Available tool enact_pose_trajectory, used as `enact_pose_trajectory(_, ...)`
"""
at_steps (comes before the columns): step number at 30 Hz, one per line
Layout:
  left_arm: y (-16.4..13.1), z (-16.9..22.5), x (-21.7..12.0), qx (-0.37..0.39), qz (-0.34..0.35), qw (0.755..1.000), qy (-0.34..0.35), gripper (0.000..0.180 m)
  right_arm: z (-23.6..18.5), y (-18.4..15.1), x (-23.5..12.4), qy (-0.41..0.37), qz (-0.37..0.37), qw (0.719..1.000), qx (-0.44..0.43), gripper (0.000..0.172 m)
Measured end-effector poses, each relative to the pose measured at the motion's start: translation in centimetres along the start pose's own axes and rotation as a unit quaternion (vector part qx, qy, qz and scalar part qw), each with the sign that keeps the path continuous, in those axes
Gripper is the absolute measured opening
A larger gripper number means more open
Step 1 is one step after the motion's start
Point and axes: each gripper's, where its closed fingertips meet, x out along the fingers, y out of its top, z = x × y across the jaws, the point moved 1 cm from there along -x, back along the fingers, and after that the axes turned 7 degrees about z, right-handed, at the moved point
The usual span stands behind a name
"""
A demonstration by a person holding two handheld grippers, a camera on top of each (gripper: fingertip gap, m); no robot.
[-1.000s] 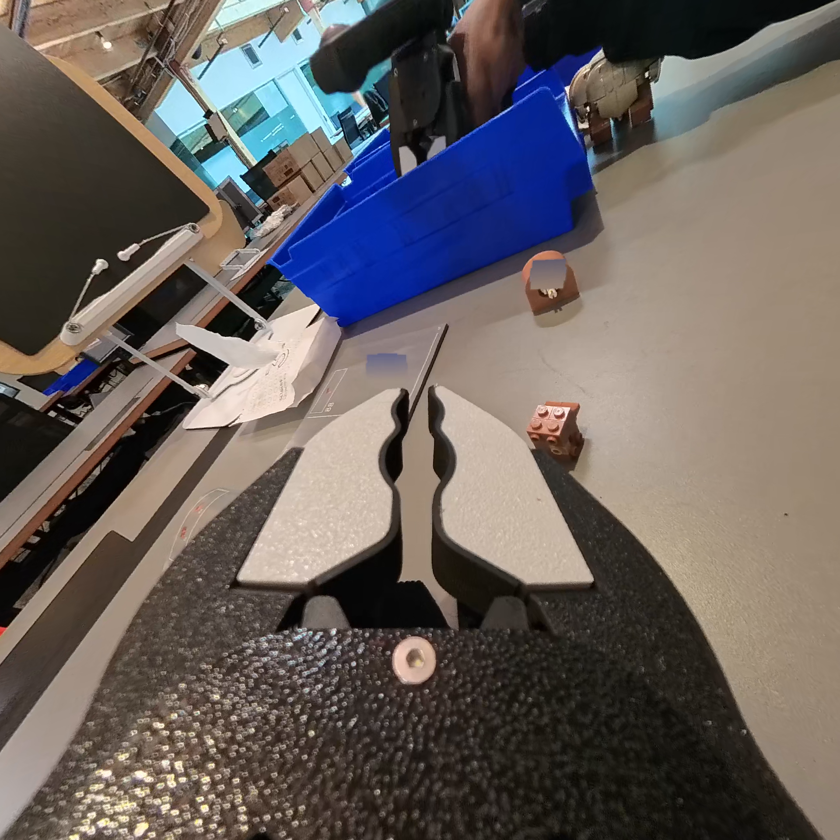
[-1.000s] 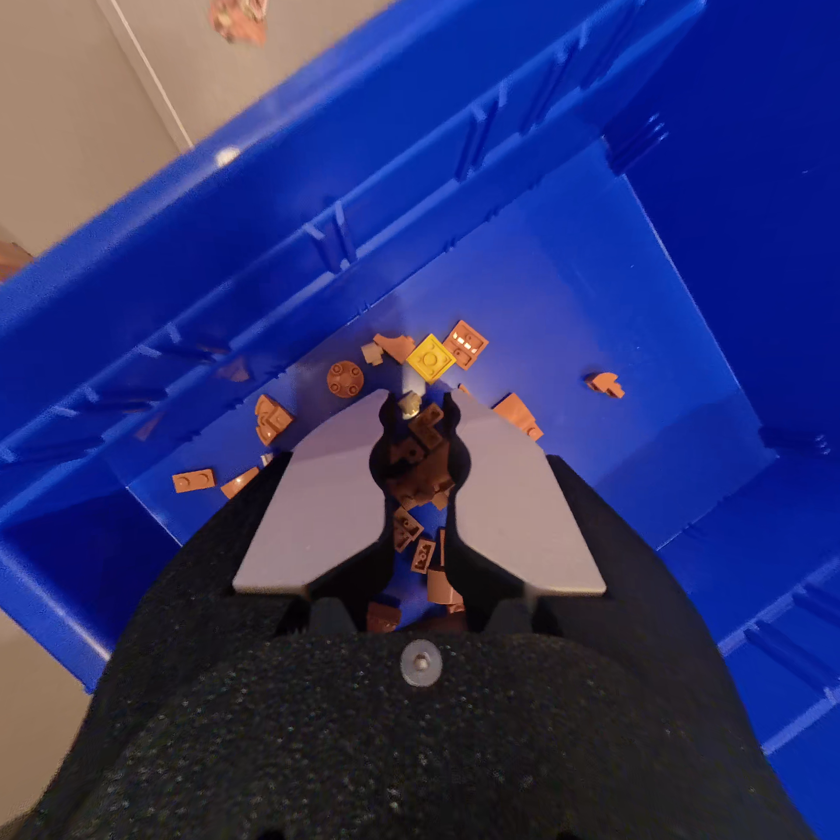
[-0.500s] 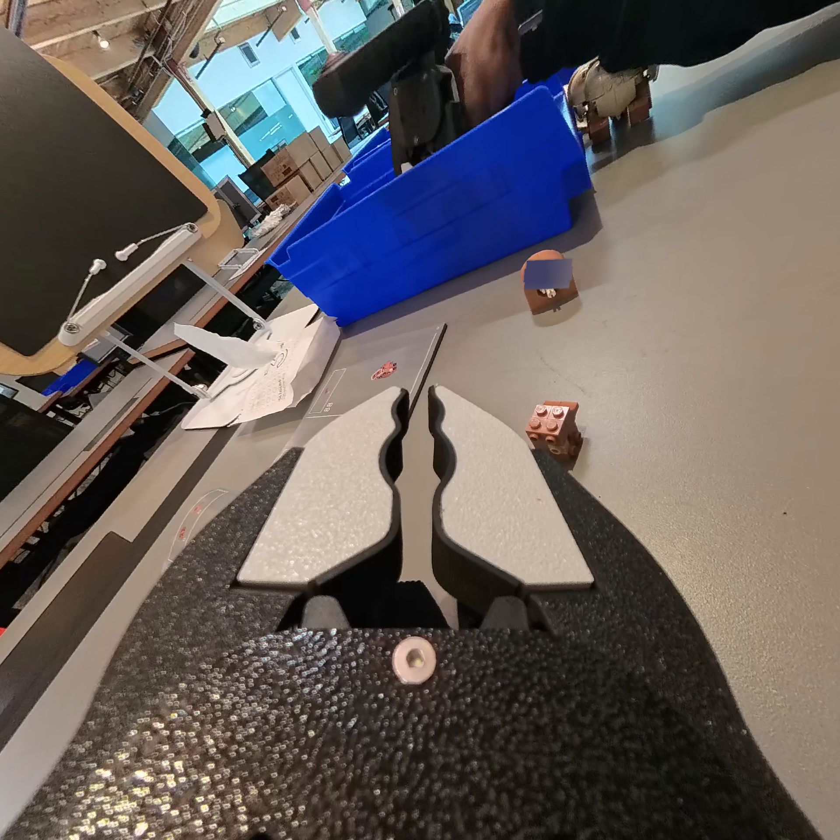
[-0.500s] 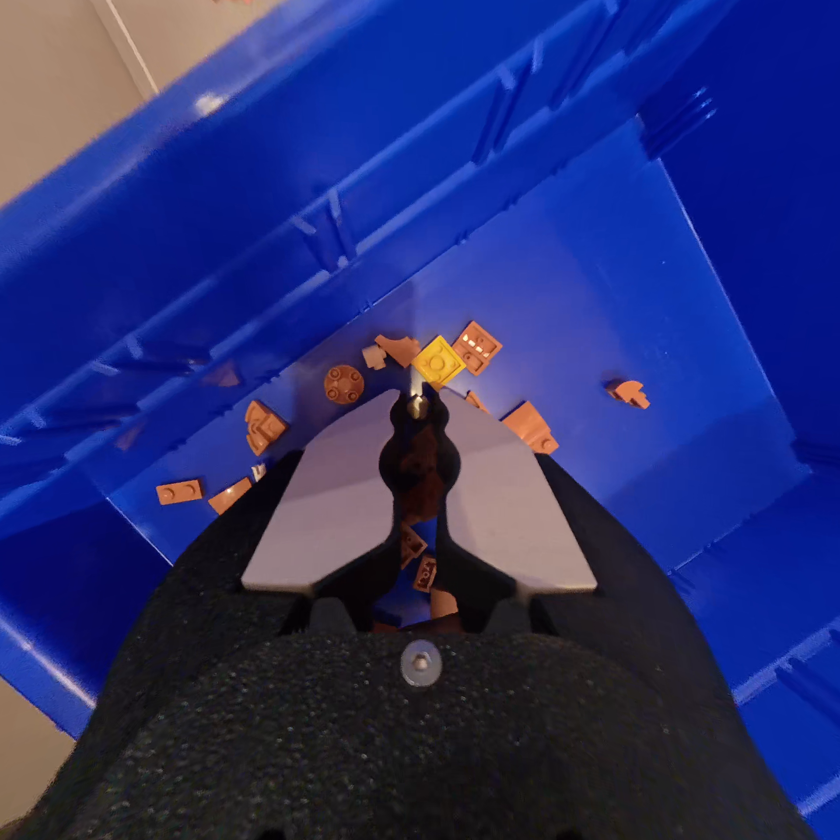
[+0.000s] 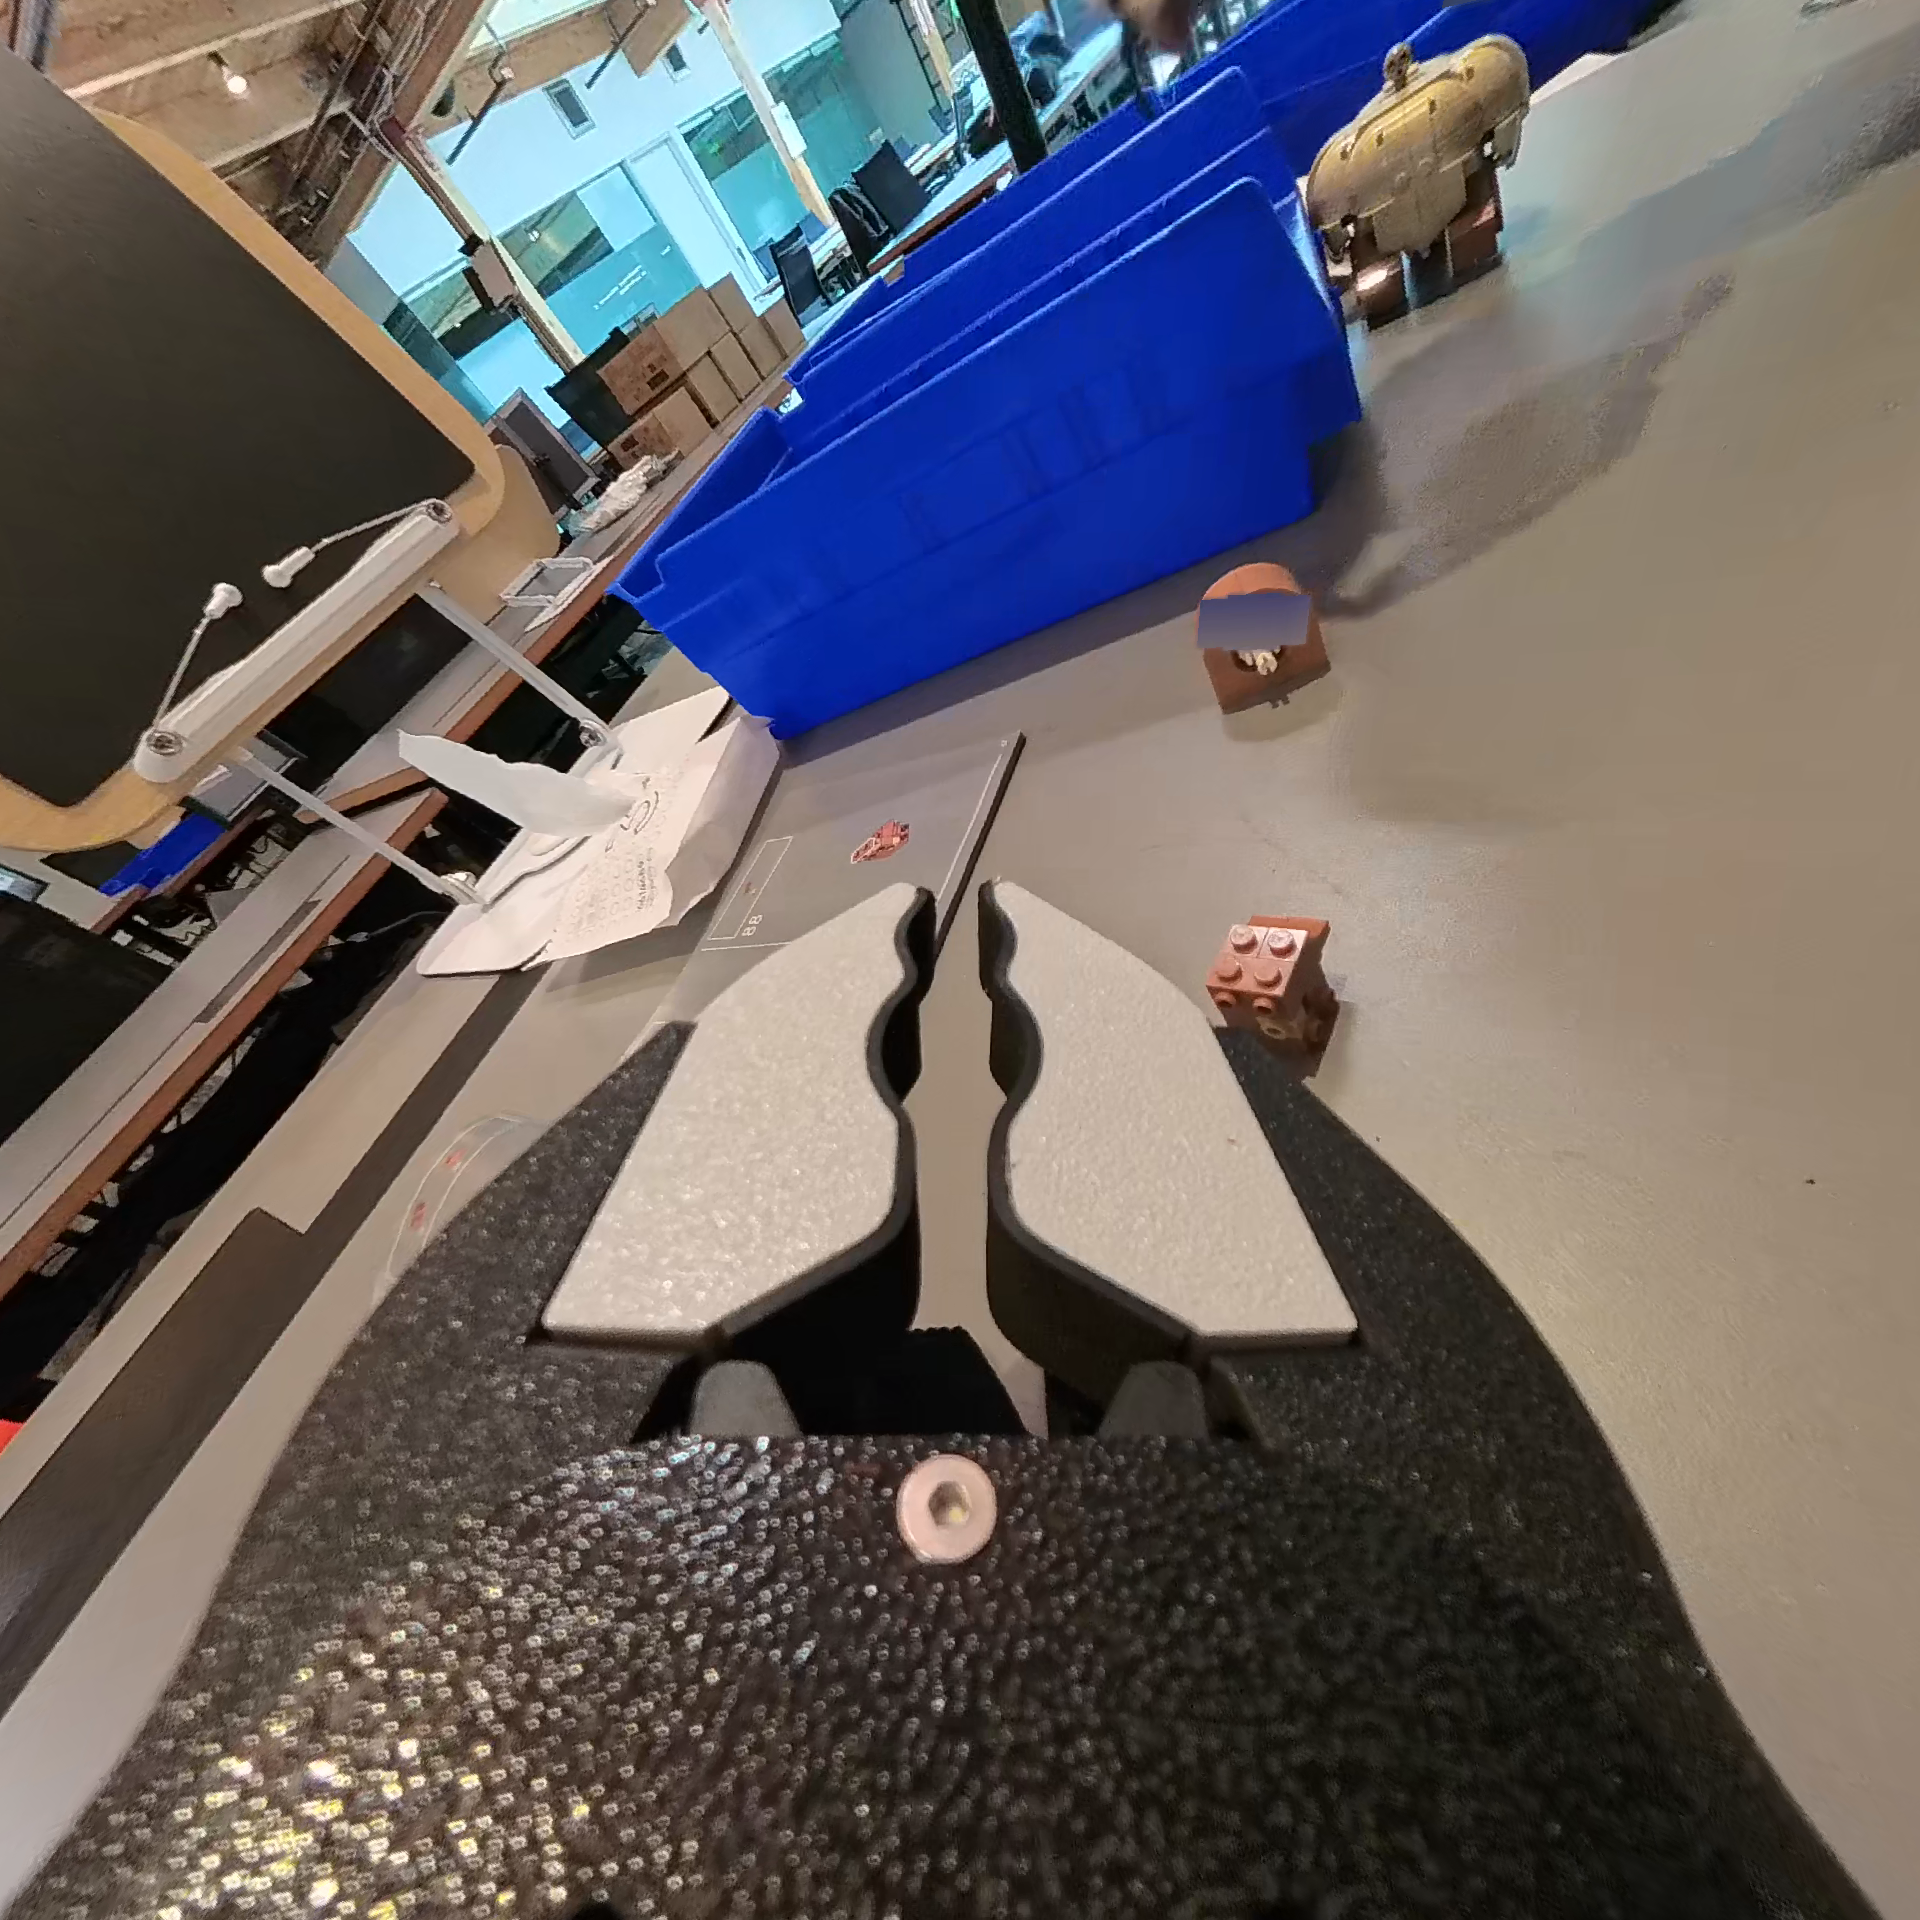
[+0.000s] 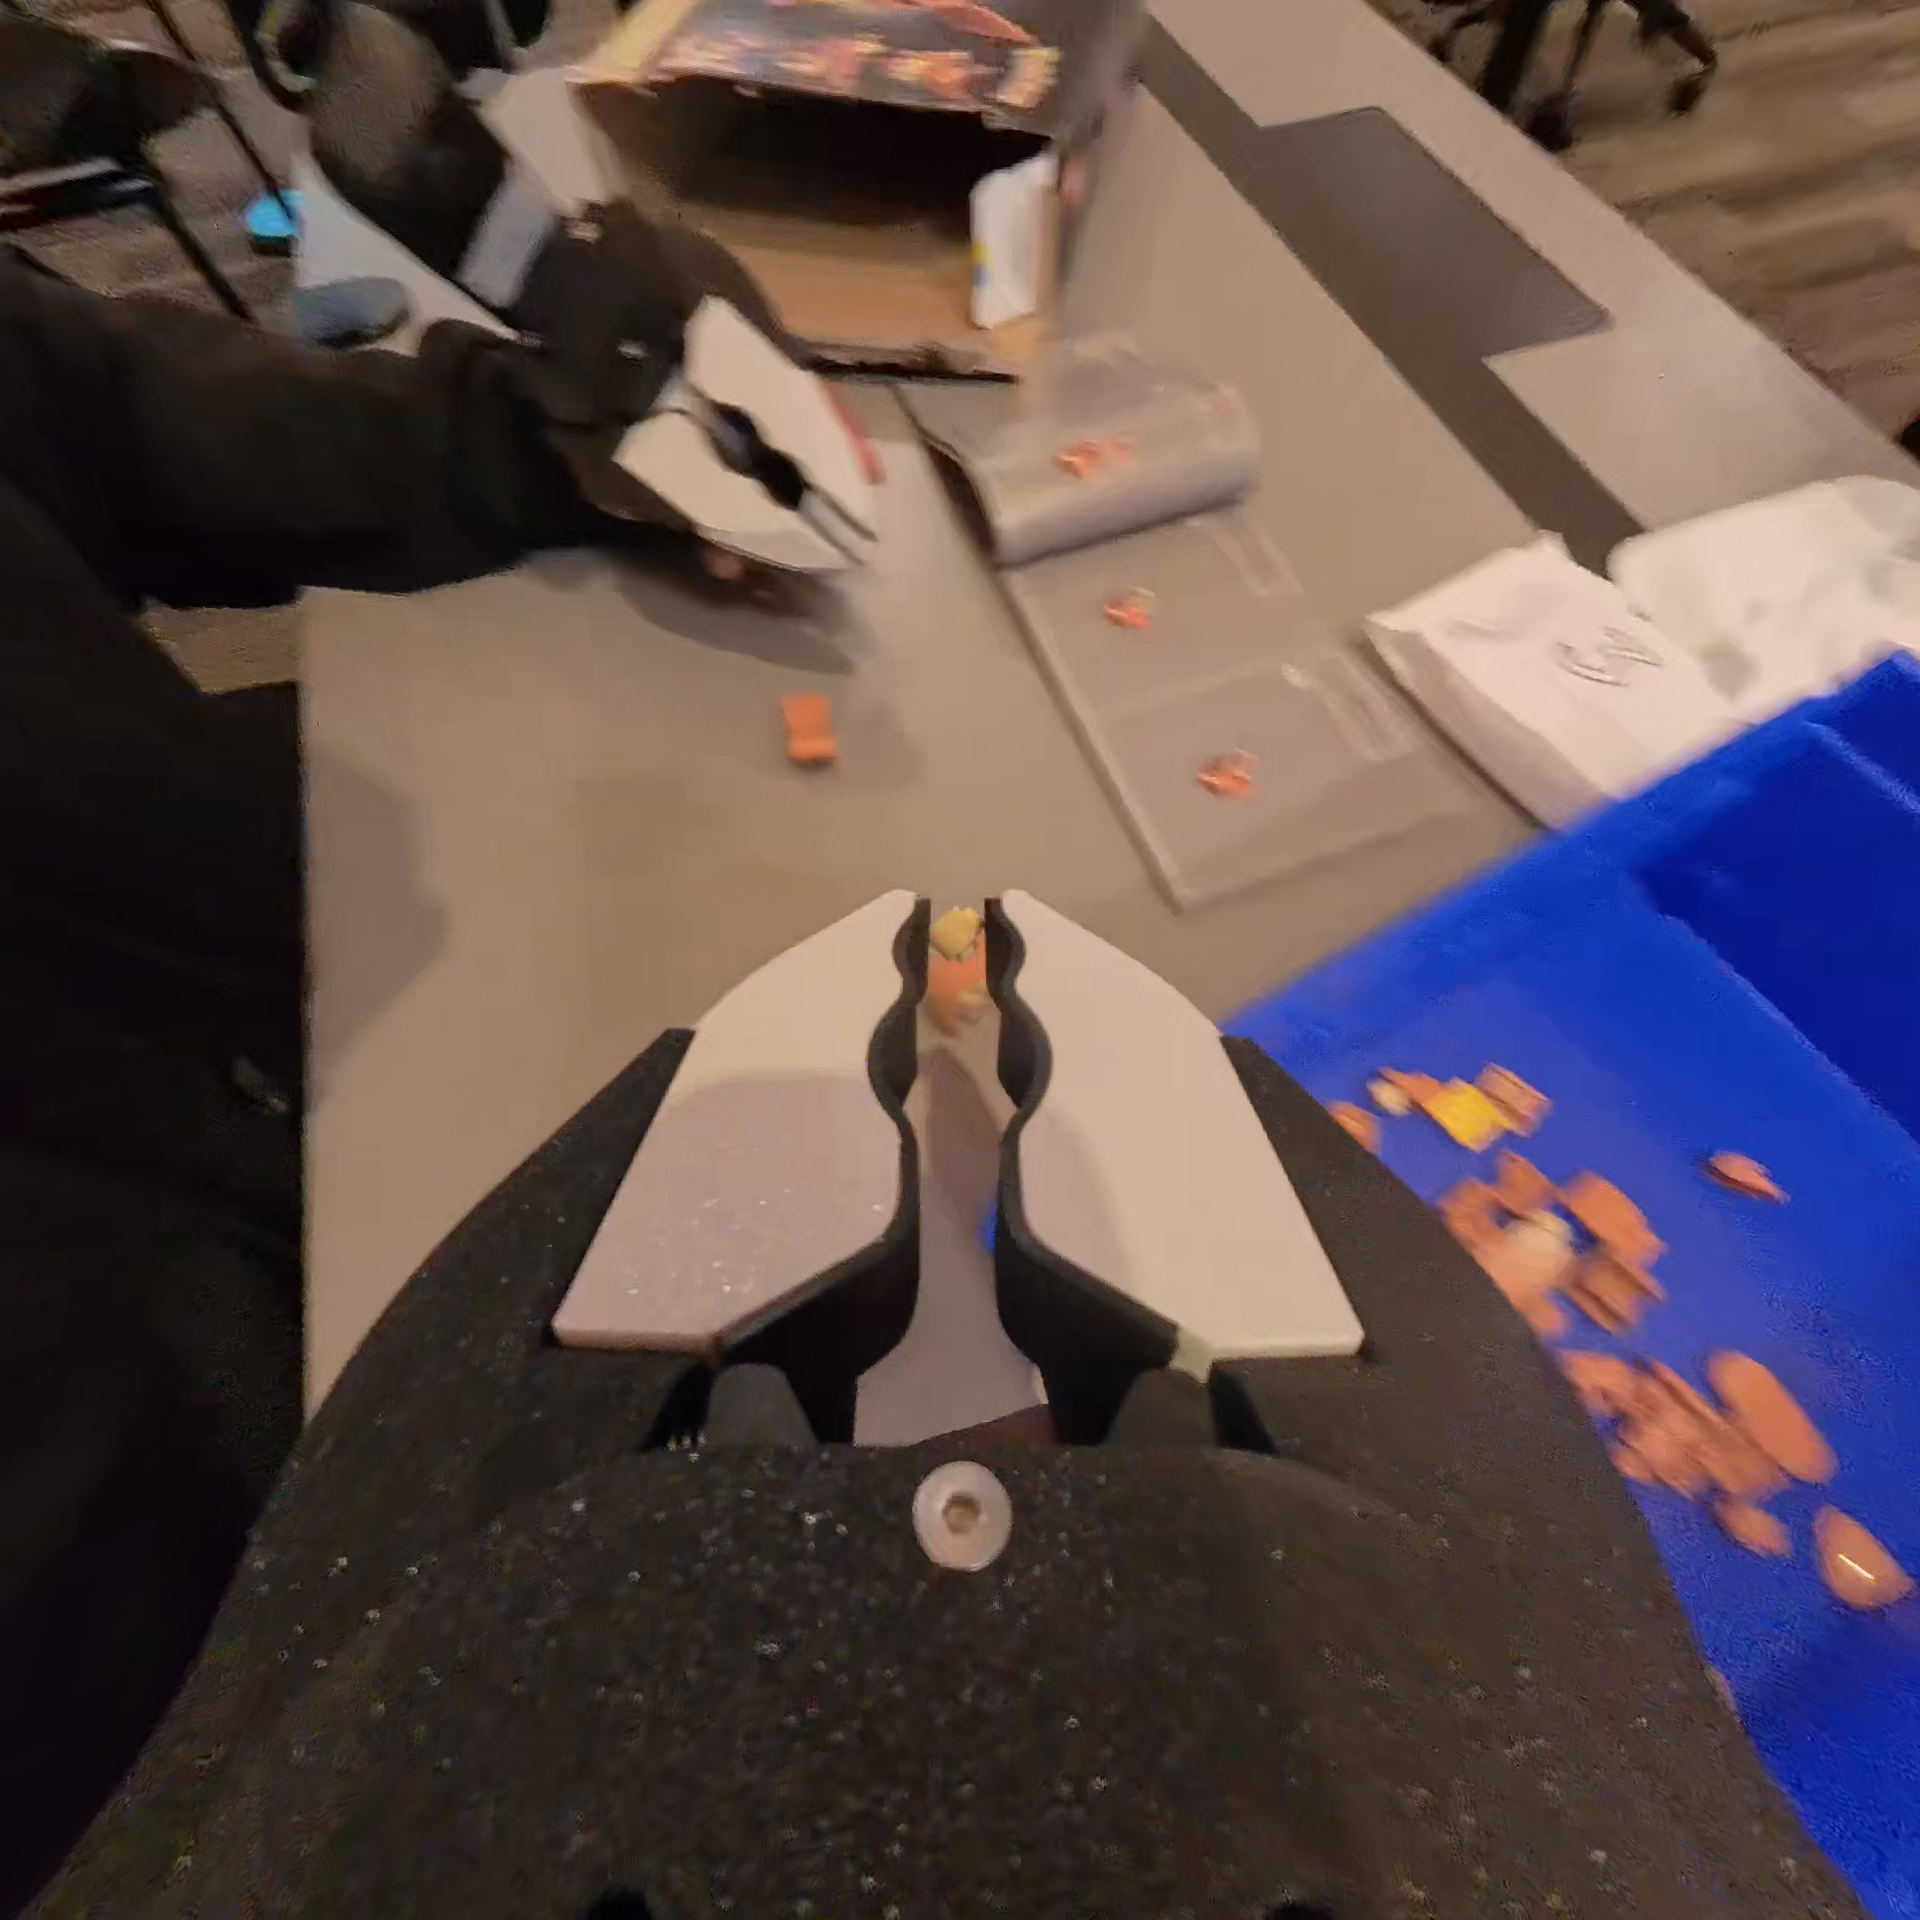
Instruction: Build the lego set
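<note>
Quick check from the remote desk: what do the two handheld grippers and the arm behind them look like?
Both grippers, the left and the right, look alike: a black pebbled body with a silver screw in the middle, and two flat light-grey fingers with wavy black inner pads. The right wrist view shows the left gripper from afar, at the end of a black sleeve. No cables show.

Ahead of your right gripper (image 6: 958, 914) the grey surface (image 6: 582, 831) lies open toward twelve; the blue bin (image 6: 1558, 935) blocks three, a small orange brick (image 6: 810, 727) sits at eleven.
</note>
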Motion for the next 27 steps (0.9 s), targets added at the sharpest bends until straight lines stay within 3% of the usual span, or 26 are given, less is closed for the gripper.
enact_pose_trajectory(4, 0.1, -0.2, 0.0, -0.006, 0.003, 1.000, 0.006, 0.007, -6.4, -1.1, 5.8, 0.050, -0.020, 0.998, 0.012, 0.010)
enact_pose_trajectory(8, 0.3, -0.6, -0.5, -0.027, 0.012, 0.999, 0.010, 0.007, -7.5, -5.6, 11.8, 0.050, -0.102, 0.993, 0.040, 0.011)
enact_pose_trajectory(14, 0.3, -0.5, -0.9, -0.033, 0.012, 0.999, 0.008, 0.007, -7.8, -8.8, 13.9, 0.052, -0.157, 0.986, 0.020, 0.019)
enact_pose_trajectory(20, 0.2, -0.4, -0.8, -0.032, 0.008, 0.999, 0.005, 0.007, -7.9, -6.8, 11.7, 0.049, -0.124, 0.991, 0.015, 0.025)
enact_pose_trajectory(24, 0.3, -0.6, -0.8, -0.036, 0.010, 0.999, 0.007, 0.007, -7.5, -1.4, 5.7, 0.068, -0.031, 0.997, 0.010, 0.023)
enact_pose_trajectory(27, 0.1, -0.7, -0.8, -0.035, 0.006, 0.999, 0.009, 0.007, -2.7, 0.9, 0.7, 0.000, 0.008, 1.000, -0.002, 0.017)
